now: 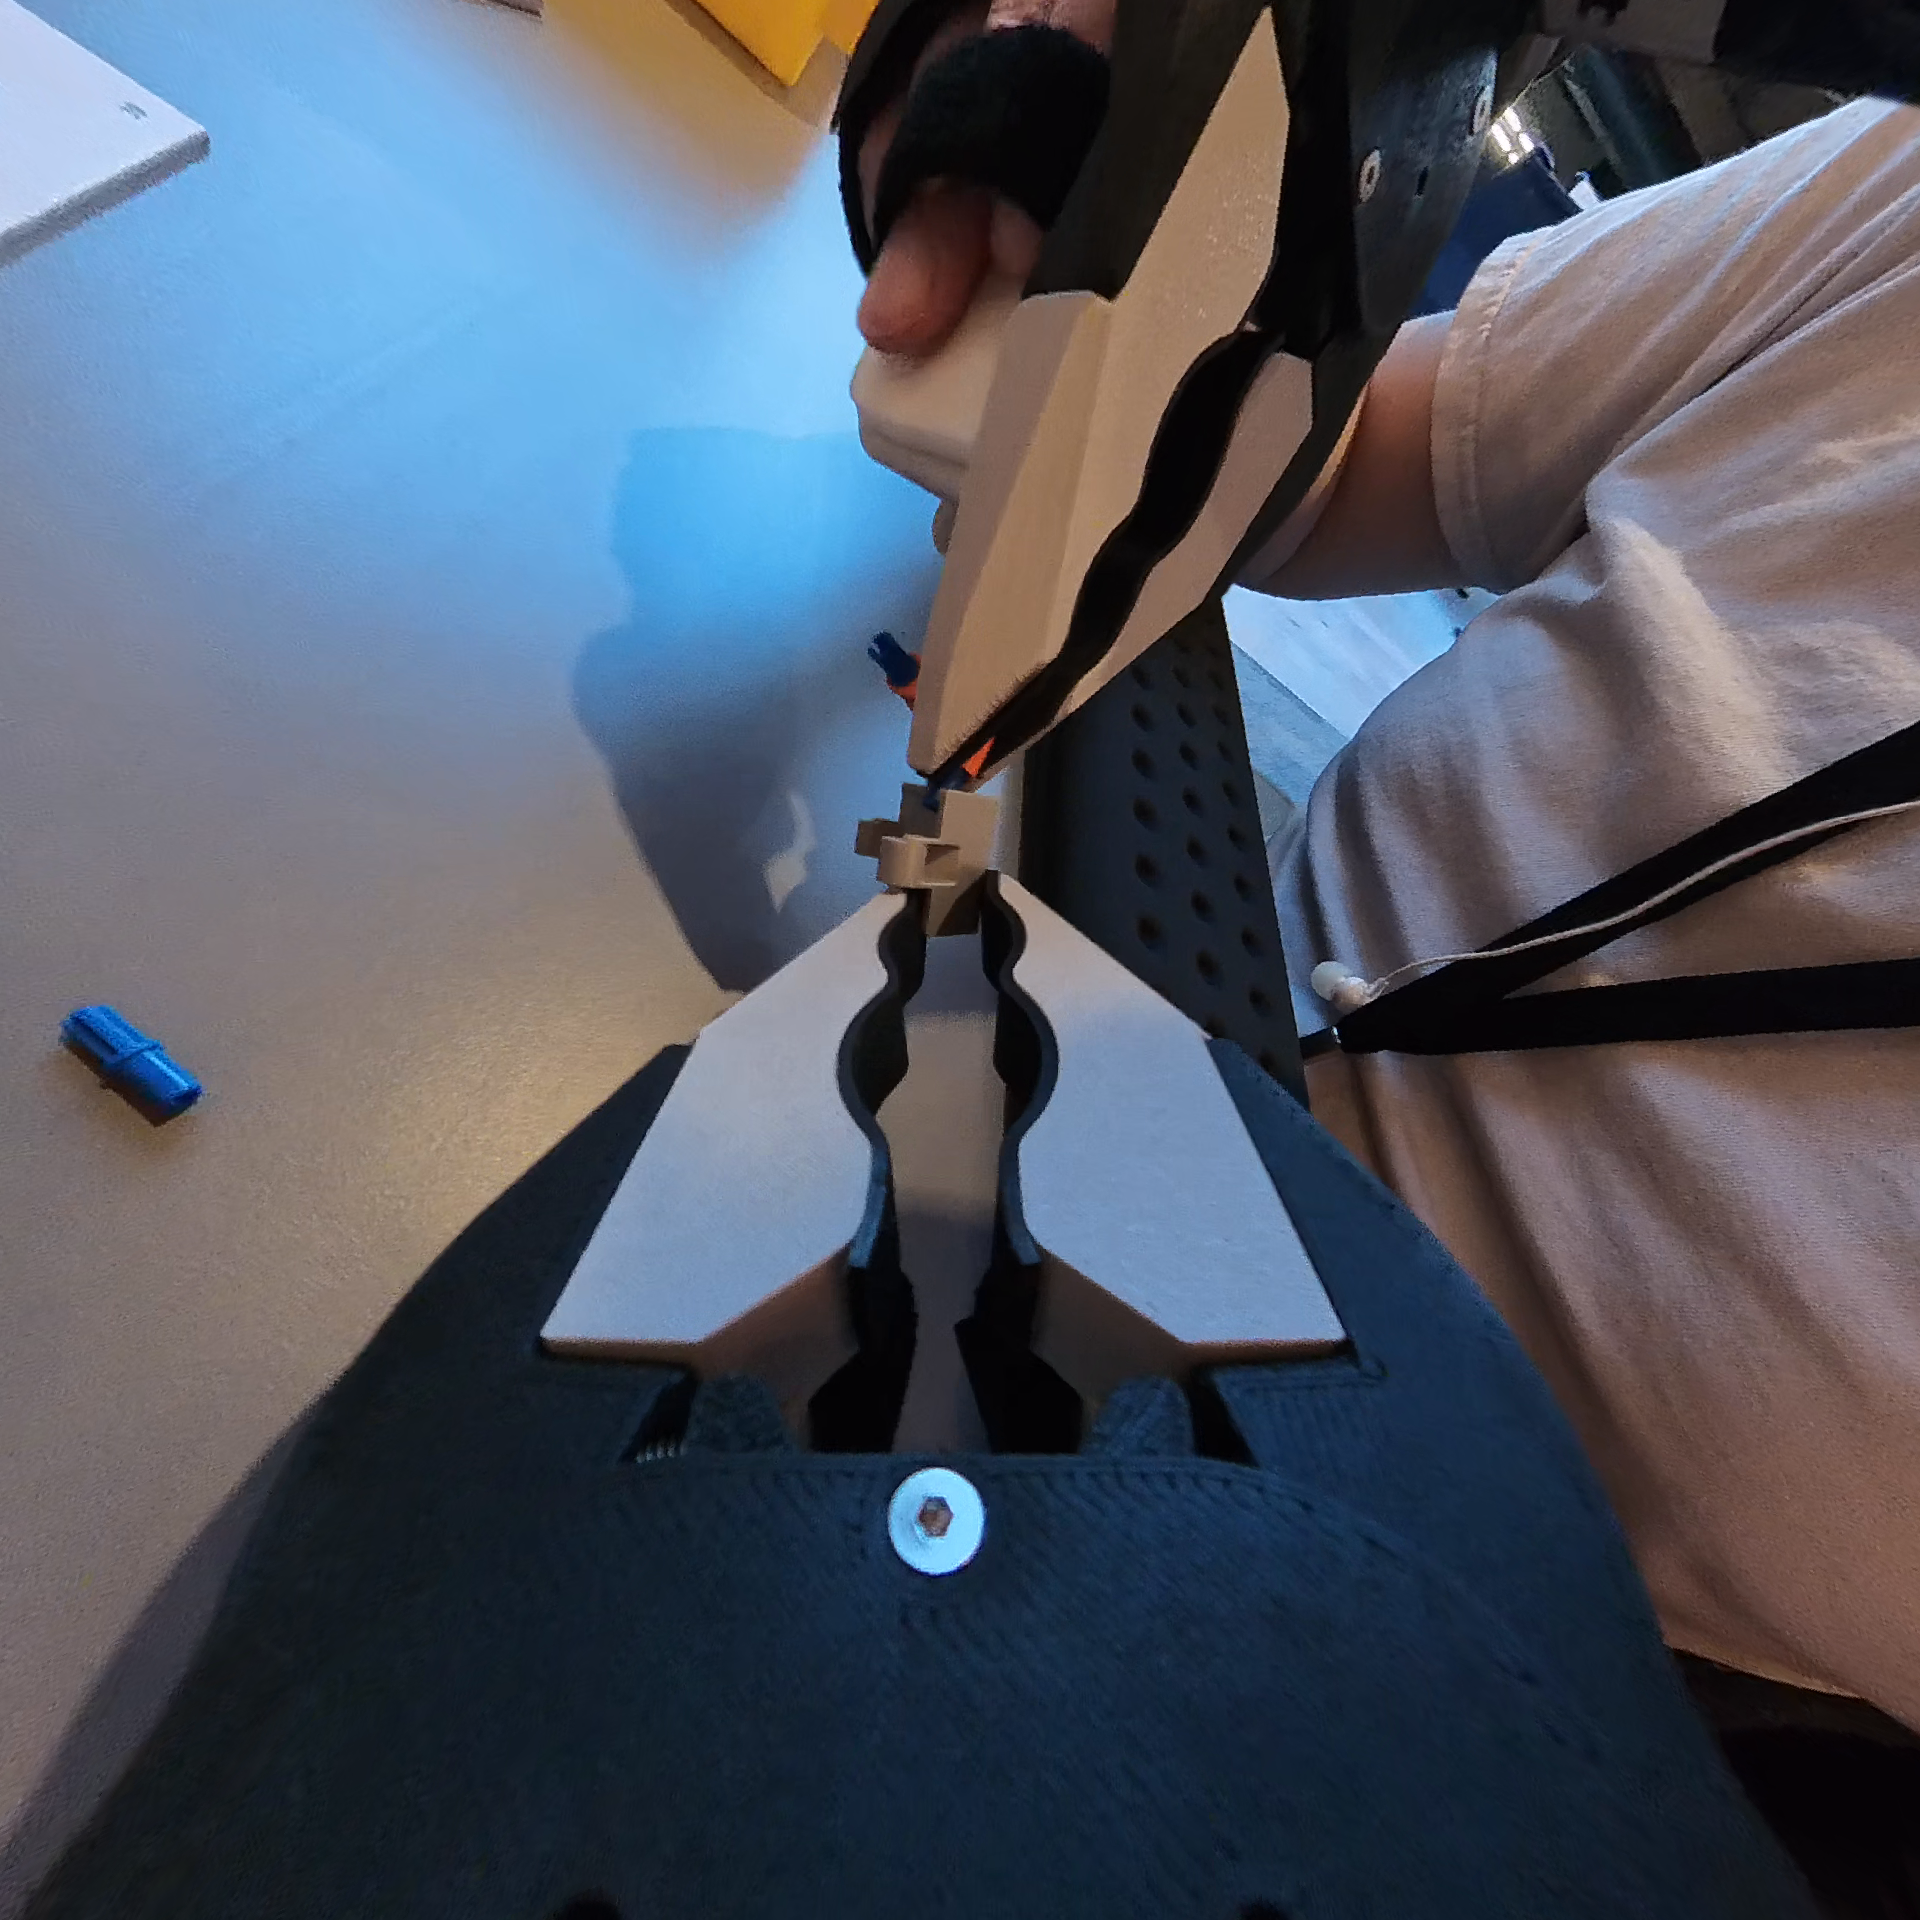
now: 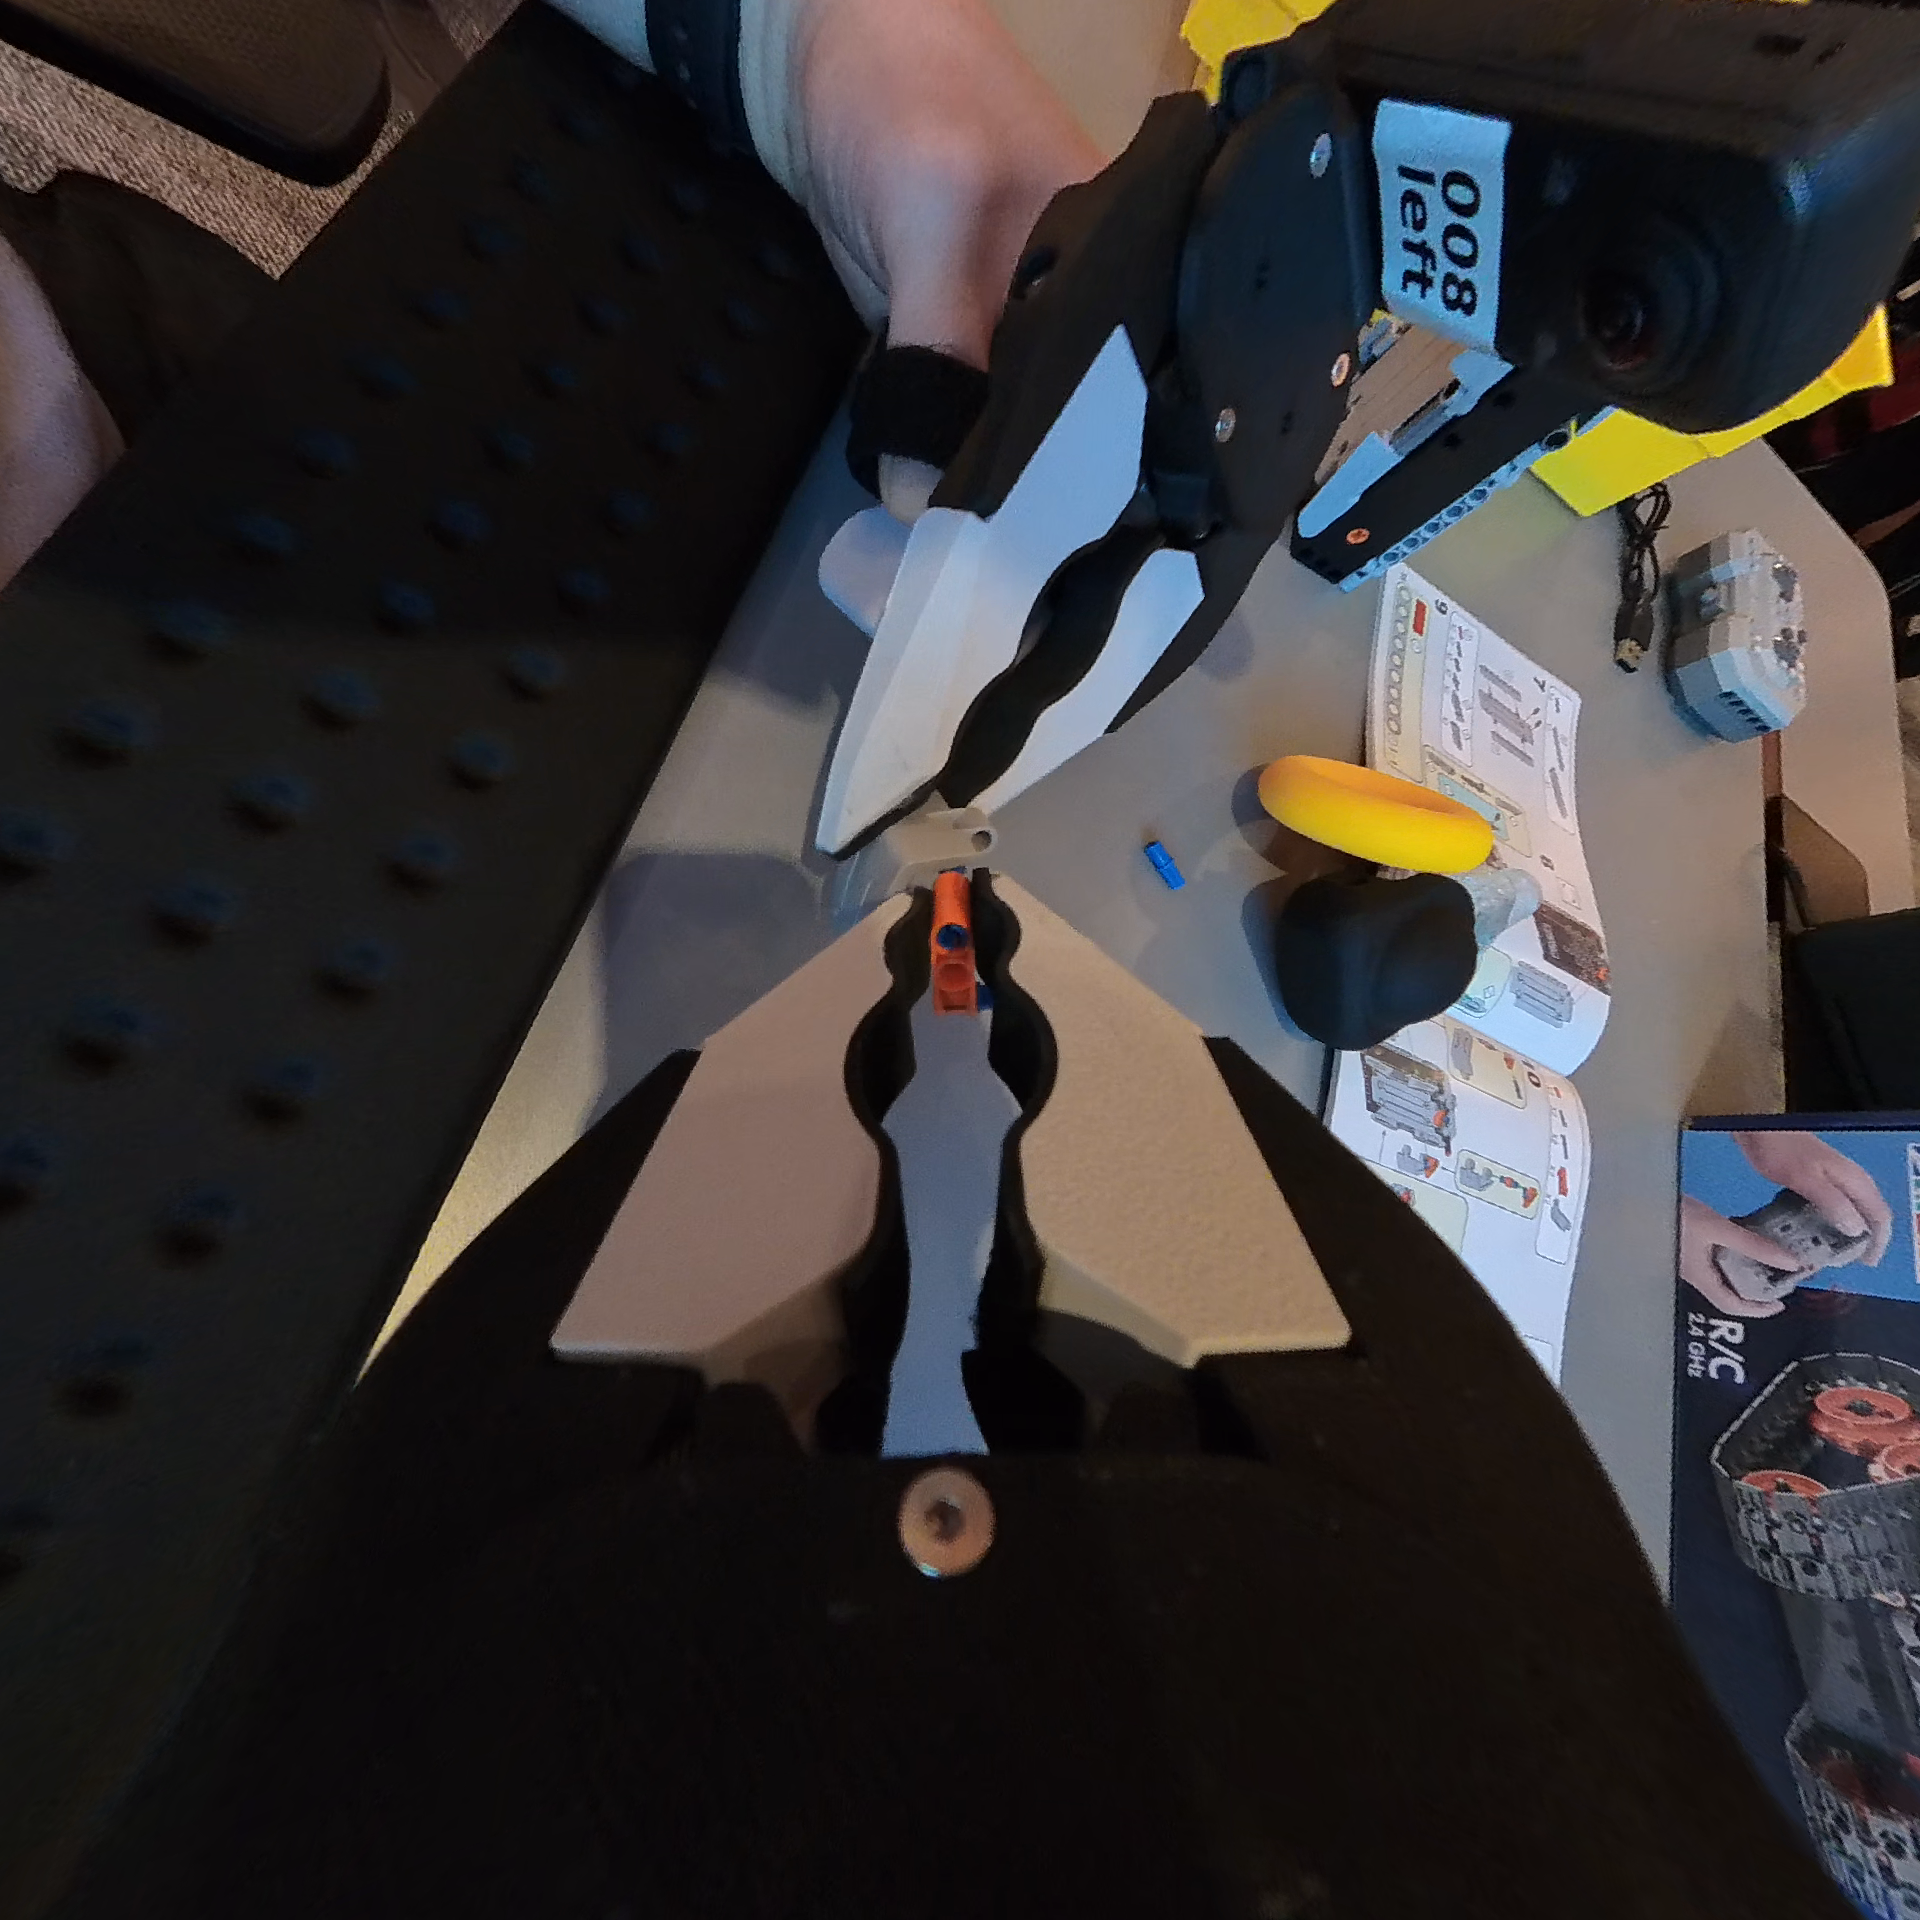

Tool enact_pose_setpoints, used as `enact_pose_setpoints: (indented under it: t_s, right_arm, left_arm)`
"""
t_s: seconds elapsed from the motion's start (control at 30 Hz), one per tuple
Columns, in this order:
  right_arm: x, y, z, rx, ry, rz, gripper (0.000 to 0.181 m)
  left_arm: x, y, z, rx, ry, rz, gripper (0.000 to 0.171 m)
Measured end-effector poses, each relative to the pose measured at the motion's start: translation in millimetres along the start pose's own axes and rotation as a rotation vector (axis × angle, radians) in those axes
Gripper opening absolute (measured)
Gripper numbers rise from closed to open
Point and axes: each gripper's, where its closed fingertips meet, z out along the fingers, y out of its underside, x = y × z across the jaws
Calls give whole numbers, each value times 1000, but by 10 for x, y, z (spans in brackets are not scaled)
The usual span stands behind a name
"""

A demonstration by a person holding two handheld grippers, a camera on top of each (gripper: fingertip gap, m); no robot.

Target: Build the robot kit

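My left gripper (image 1: pixel 948 902) is shut on a small grey connector piece (image 1: pixel 923 852), held above the table. My right gripper (image 2: pixel 951 902) is shut on an orange connector (image 2: pixel 950 958) with blue pins in it. The two grippers meet tip to tip: the orange piece's blue pin touches the grey piece (image 2: pixel 951 836). In the left wrist view the right gripper (image 1: pixel 961 767) comes down from above, with orange and blue showing at its tips. In the right wrist view the left gripper (image 2: pixel 914 821) comes in from the upper right, held by a hand.
A loose blue pin (image 1: pixel 130 1062) lies on the table; it also shows in the right wrist view (image 2: pixel 1164 864). A yellow ring (image 2: pixel 1371 812), a black lump (image 2: pixel 1371 958), an open instruction booklet (image 2: pixel 1475 935), a grey motor block (image 2: pixel 1735 634), a toy box (image 2: pixel 1808 1455) and a black perforated chair part (image 2: pixel 312 727) surround the spot. The black lump (image 2: pixel 1371 958) sits 12 centimeters or so from the ends of my right fingers.
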Motion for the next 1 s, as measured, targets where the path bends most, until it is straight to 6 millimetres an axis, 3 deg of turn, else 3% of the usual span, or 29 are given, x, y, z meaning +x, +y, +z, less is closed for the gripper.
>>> enact_pose_setpoints:
  t_s: [0.27,0.6,1.0]
  right_arm:
    - [-5,-7,-39,104,-98,111,6]
    - [-144,-76,-34,178,-179,-49,6]
    - [-282,-121,-32,196,-156,-172,6]
  left_arm:
    - [102,68,46,-47,78,-14,8]
    - [238,194,129,-155,214,-60,8]
    - [345,191,114,-156,288,-44,8]
